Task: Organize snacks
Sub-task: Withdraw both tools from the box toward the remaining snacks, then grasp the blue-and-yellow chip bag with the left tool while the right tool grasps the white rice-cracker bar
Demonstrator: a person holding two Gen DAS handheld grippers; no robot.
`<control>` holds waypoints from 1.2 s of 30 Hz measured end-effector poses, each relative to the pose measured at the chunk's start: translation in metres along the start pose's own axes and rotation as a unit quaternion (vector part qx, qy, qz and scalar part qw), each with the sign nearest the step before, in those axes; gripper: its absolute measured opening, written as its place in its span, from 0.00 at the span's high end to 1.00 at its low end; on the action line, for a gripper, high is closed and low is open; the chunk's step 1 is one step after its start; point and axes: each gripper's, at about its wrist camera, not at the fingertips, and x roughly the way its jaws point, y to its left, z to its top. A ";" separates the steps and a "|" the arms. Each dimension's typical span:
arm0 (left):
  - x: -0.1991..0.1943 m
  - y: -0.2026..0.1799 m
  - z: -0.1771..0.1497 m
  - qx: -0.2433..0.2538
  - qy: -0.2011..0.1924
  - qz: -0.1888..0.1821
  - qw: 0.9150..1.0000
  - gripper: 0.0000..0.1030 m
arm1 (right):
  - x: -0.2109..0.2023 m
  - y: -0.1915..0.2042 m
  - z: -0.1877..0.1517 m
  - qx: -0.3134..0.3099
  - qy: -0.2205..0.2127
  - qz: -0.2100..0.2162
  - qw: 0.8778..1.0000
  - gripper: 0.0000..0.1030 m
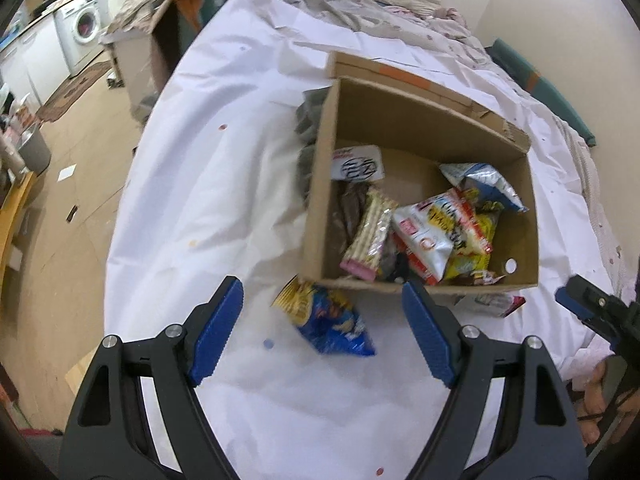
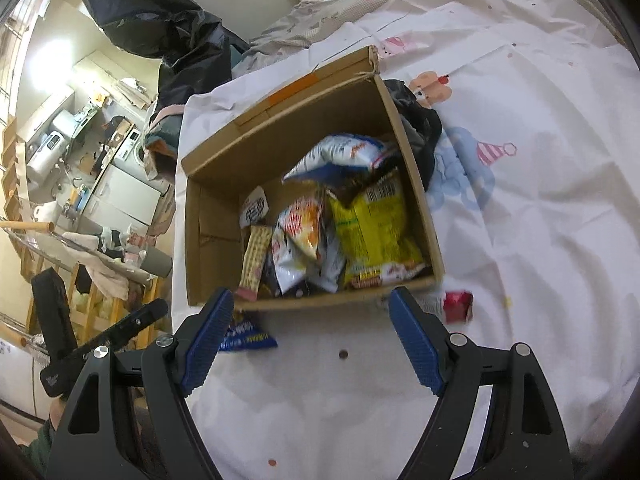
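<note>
An open cardboard box (image 1: 420, 184) sits on the bed's white sheet (image 1: 208, 184), half full of snack packets (image 1: 432, 236). Just in front of the box lies a blue and yellow snack bag (image 1: 328, 320). The left gripper (image 1: 322, 328) hangs over that bag, jaws wide apart and empty. Far left of the box stands a washing machine (image 1: 82, 26).

A washing machine (image 1: 84, 26) stands far left by white cabinets (image 1: 36, 60), a black bag (image 2: 160, 28) slumped beyond the white sheet (image 1: 208, 160).
</note>
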 end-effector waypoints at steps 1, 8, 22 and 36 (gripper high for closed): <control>-0.001 0.003 -0.003 -0.004 0.002 0.003 1.000 0.23 | -0.001 0.000 -0.004 0.002 0.002 0.001 1.000 0.19; 0.001 0.023 -0.022 -0.048 0.021 0.001 0.999 0.23 | -0.004 -0.017 -0.029 0.046 0.028 0.026 0.998 0.19; 0.058 0.016 -0.033 -0.068 0.091 0.004 0.994 0.23 | -0.002 -0.085 -0.030 0.204 0.025 -0.001 0.979 0.19; 0.128 -0.009 -0.028 -0.090 0.149 0.000 0.985 0.23 | 0.010 -0.082 -0.033 0.182 0.047 -0.025 0.982 0.19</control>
